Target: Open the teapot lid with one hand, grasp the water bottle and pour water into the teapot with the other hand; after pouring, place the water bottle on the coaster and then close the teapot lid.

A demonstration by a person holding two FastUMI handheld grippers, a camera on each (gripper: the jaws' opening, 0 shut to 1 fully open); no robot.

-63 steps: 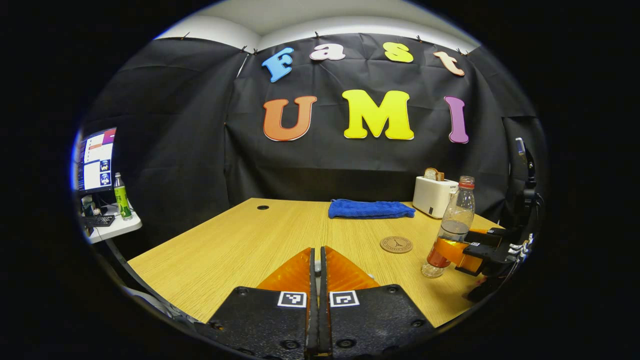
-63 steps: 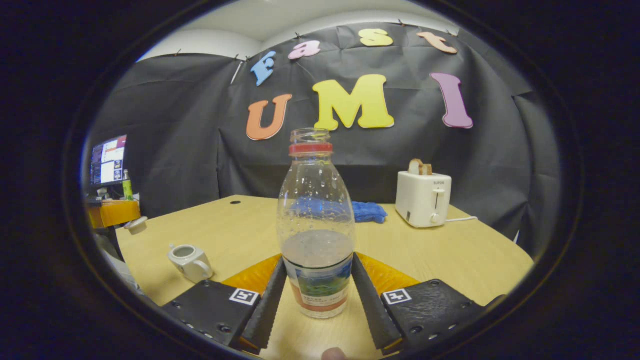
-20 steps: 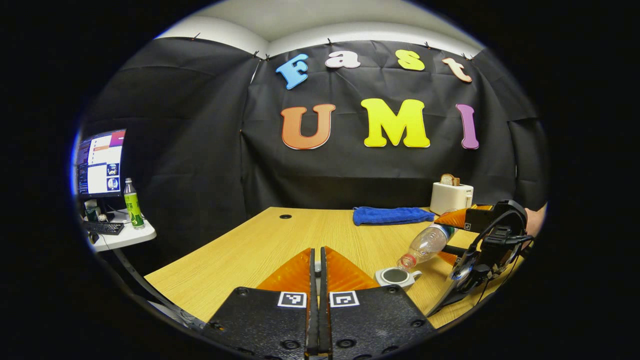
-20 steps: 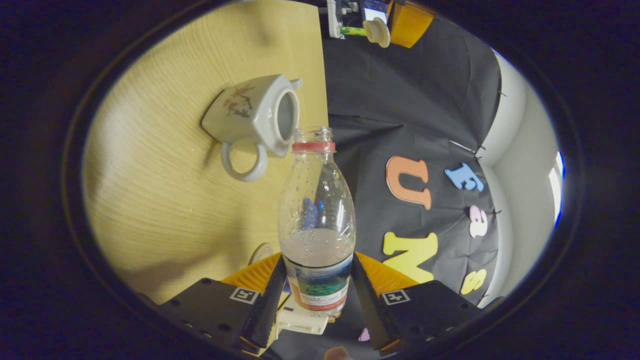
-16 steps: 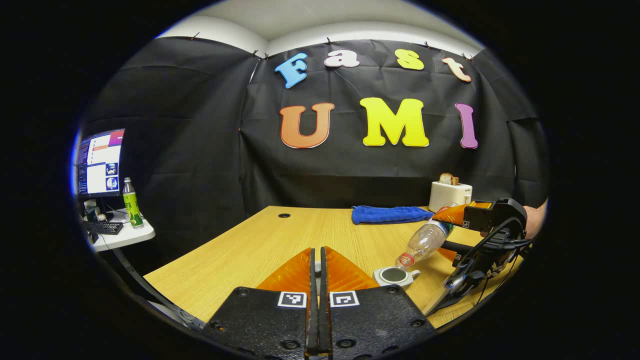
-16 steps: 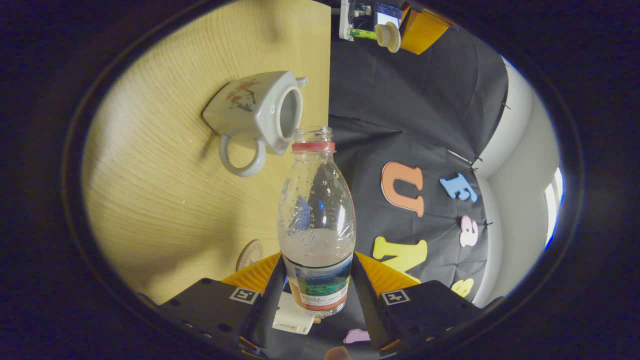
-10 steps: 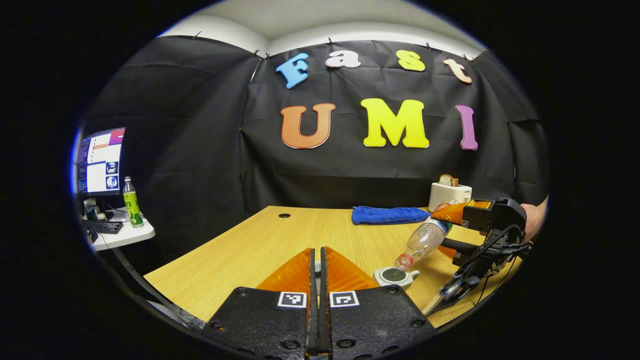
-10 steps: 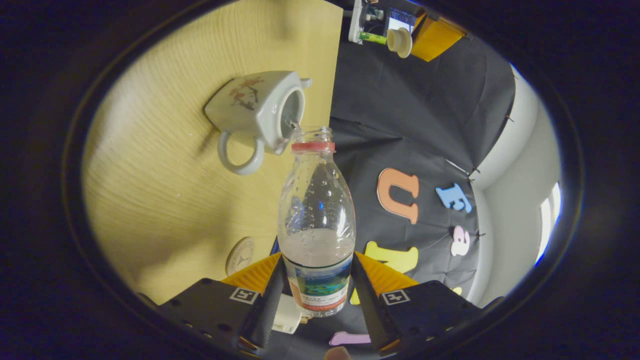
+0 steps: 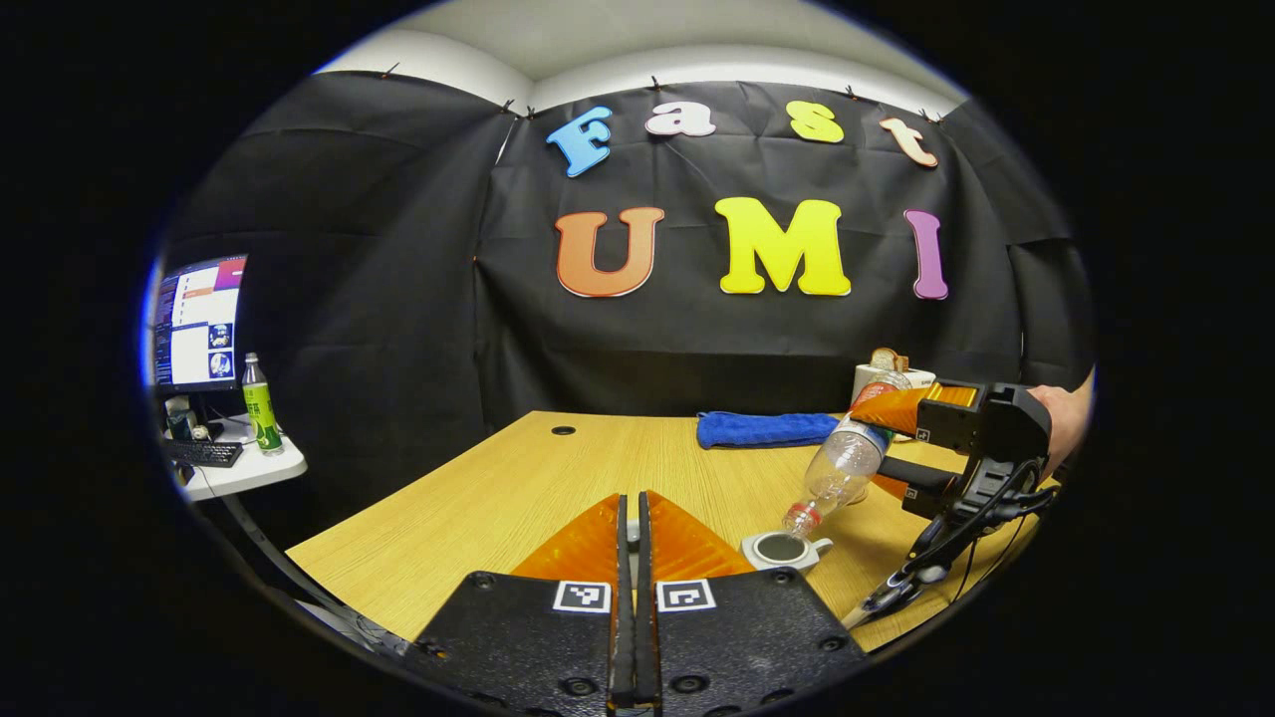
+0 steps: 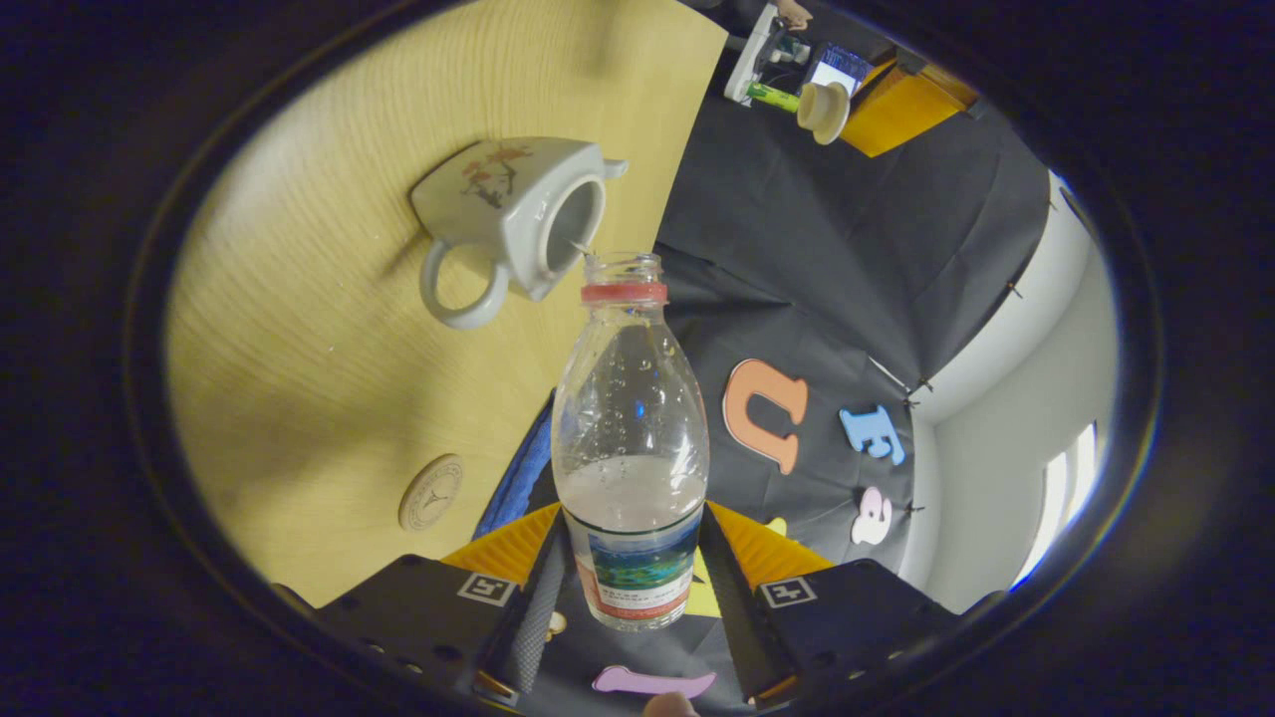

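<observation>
On the desk (image 9: 518, 488), the open teapot (image 10: 518, 214) is stood under the tipped water bottle (image 10: 630, 448), which is clamped in the right claw (image 10: 630, 588). The lid (image 10: 823, 110) is pinched in the closed left claw (image 9: 629, 543). Water could be spilled past the narrow opening if the bottle's mouth is let drift.

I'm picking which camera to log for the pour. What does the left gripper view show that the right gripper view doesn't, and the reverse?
Left gripper view: the right gripper seen from outside, the hand behind it, and the toaster. Right gripper view: the coaster, the teapot lid held off to the side, and the handle of the teapot. Shared: the tipped water bottle with its mouth at the open teapot, the blue towel, the table.
</observation>
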